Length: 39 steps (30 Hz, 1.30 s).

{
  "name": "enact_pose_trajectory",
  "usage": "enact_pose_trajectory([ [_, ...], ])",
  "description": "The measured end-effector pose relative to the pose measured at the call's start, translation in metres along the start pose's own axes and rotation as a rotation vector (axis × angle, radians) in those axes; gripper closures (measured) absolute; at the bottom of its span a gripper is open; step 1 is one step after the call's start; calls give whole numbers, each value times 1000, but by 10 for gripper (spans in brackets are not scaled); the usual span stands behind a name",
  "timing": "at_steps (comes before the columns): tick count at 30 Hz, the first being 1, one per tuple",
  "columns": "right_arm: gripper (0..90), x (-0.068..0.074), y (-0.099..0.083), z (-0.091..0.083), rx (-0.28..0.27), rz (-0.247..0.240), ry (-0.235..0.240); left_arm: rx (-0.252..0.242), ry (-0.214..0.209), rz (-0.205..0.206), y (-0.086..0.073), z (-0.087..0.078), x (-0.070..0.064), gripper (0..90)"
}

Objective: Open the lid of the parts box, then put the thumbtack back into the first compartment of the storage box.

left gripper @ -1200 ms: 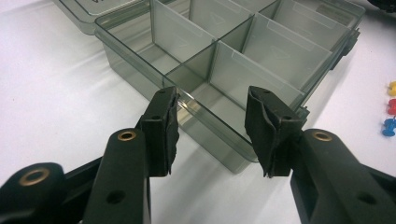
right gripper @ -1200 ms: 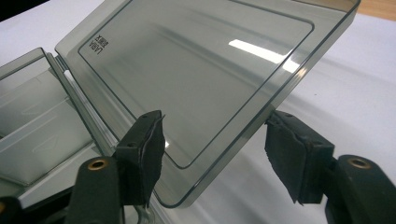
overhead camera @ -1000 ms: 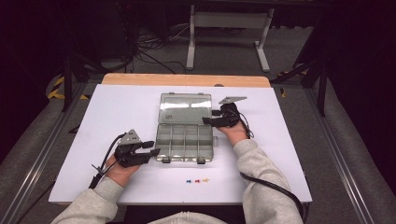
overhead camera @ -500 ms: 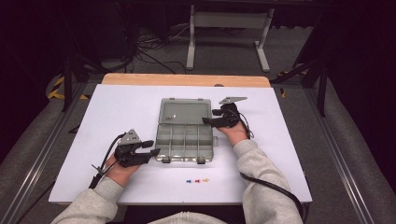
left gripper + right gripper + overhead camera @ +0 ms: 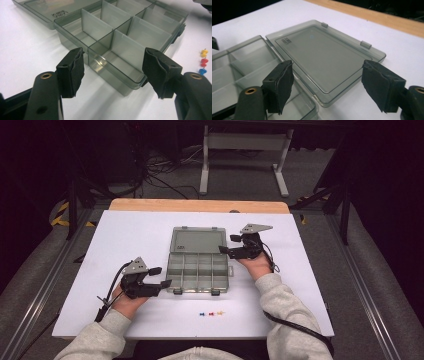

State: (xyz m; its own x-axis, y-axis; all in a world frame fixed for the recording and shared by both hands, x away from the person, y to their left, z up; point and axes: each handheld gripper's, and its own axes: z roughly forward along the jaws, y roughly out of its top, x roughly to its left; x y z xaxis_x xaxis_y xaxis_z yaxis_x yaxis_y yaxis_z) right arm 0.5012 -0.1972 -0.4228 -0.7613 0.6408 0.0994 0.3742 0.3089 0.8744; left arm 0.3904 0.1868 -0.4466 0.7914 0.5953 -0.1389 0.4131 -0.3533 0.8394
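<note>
Left claw (image 5: 112,72) is gaping wide, gripping nothing, with the open organizer box (image 5: 120,45) lying just ahead between its jaws; right claw (image 5: 328,83) is spread wide too, empty, facing the box's lid (image 5: 322,55).

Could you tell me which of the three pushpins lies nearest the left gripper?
The blue pushpin: it sits at the left end of the row, closest to the left gripper, with the red in the middle and the yellow farthest.

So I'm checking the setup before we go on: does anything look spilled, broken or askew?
Nothing stands out. The organizer box lies open and empty, and three pushpins sit in a neat row in front.
</note>
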Motion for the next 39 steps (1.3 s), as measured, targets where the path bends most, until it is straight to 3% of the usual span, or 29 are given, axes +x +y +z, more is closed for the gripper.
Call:
enact_pose_trajectory([
  [14,220,29,4,-50,-98,-85,11,-77,-39,11,4,-10,-2,167],
  [21,193,47,-5,-73,-138,-116,31,-114,-49,13,6,-16,-3,142],
  [26,152,56,-14,-83,-149,-137,53,-167,-70,9,7,-23,-3,108],
  [32,137,64,-29,-94,-170,-158,52,-160,-123,-9,7,-26,-2,66],
  [35,137,67,-37,-96,-171,-162,56,-181,-148,8,8,-29,-4,58],
  [39,138,69,-41,-98,-182,-168,55,-182,-151,21,9,-31,-4,47],
])
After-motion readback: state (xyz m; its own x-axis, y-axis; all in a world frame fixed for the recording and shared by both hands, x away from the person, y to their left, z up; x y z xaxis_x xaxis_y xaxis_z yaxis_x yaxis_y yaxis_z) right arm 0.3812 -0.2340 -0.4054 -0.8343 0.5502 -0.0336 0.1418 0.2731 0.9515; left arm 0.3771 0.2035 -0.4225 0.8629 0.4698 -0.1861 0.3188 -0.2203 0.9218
